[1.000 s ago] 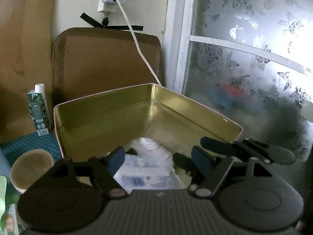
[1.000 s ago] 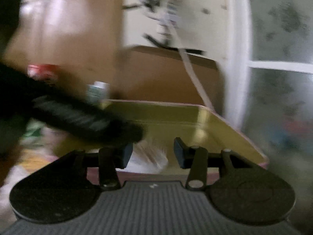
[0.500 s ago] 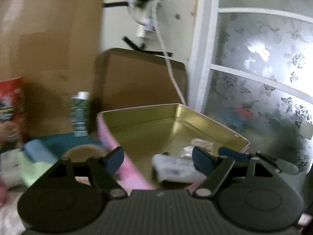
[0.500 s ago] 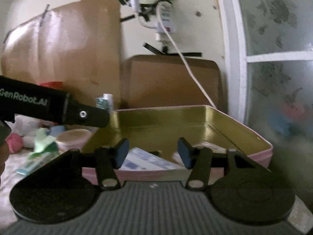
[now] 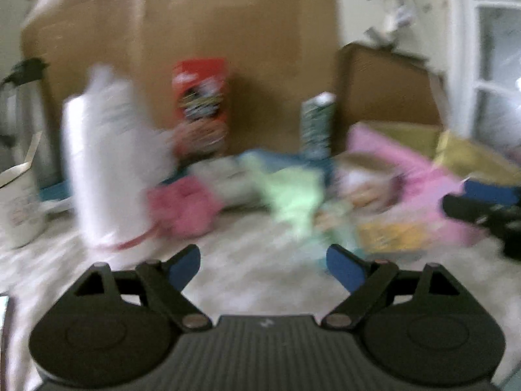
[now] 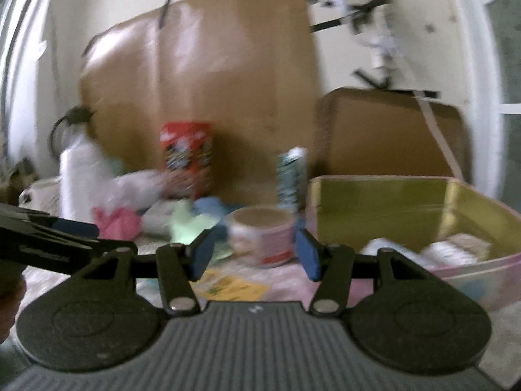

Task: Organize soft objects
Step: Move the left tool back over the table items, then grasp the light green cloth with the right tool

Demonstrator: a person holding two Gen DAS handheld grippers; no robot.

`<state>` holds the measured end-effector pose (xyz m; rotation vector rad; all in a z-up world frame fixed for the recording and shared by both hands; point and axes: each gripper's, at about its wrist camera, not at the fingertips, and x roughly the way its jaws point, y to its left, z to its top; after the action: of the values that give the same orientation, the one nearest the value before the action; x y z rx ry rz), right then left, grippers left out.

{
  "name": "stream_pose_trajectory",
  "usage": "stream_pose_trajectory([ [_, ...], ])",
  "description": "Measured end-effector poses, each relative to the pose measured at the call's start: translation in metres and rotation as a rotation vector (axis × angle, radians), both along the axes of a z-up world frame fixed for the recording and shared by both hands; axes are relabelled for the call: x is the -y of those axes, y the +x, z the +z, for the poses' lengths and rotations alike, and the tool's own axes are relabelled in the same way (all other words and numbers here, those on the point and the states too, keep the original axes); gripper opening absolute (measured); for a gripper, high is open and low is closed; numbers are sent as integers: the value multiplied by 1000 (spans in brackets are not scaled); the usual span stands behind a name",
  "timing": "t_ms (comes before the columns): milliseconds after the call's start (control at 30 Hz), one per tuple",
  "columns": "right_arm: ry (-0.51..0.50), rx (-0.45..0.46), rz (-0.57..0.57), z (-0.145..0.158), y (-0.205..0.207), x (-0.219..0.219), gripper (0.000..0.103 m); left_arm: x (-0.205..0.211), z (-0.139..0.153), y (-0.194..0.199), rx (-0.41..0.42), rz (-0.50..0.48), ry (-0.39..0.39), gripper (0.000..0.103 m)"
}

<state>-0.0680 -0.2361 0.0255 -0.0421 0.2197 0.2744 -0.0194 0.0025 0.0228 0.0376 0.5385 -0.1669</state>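
Note:
Both views are blurred by motion. A heap of soft things lies on the pale table: a pink cloth [image 5: 185, 205], a light green cloth [image 5: 289, 192] and a blue cloth [image 5: 260, 159]. The same pink cloth [image 6: 114, 221] and green cloth [image 6: 189, 224] show in the right wrist view. A pink tin [image 6: 407, 208] with a gold inside stands to the right, with white soft packets [image 6: 456, 247] in it. My left gripper [image 5: 262, 255] hovers over bare table short of the heap, jaws opening, nothing between them. My right gripper [image 6: 254, 247] is open and empty, with a round pink tub [image 6: 260, 234] beyond its gap.
A white bottle [image 5: 104, 163], a red can [image 5: 200, 104] and a green-and-white carton [image 5: 317, 123] stand in front of a brown cardboard backing. A white cup [image 5: 16, 205] is at far left. A yellow packet [image 6: 228, 285] lies flat. A finger [image 5: 488, 192] of the right gripper shows at the right edge.
Both views have swung left, from the tin's inside to the heap on the table. The left jaws stand wider. The packets stay in the tin.

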Motion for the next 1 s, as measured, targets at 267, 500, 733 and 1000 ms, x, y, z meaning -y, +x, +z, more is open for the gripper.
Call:
stream_pose_trajectory([
  [267, -45, -75, 108, -3, 17, -43, 57, -41, -9, -1, -23, 74, -115, 87],
  [500, -70, -114, 171, 0, 49, -71, 58, -54, -8, -9, 20, 76, -199, 88],
  [733, -162, -219, 120, -15, 118, -95, 58, -58, -9, -2, 14, 78, -246, 88],
  [1000, -137, -304, 106, -18, 152, -95, 9, -59, -10, -4, 28, 81, -254, 90],
])
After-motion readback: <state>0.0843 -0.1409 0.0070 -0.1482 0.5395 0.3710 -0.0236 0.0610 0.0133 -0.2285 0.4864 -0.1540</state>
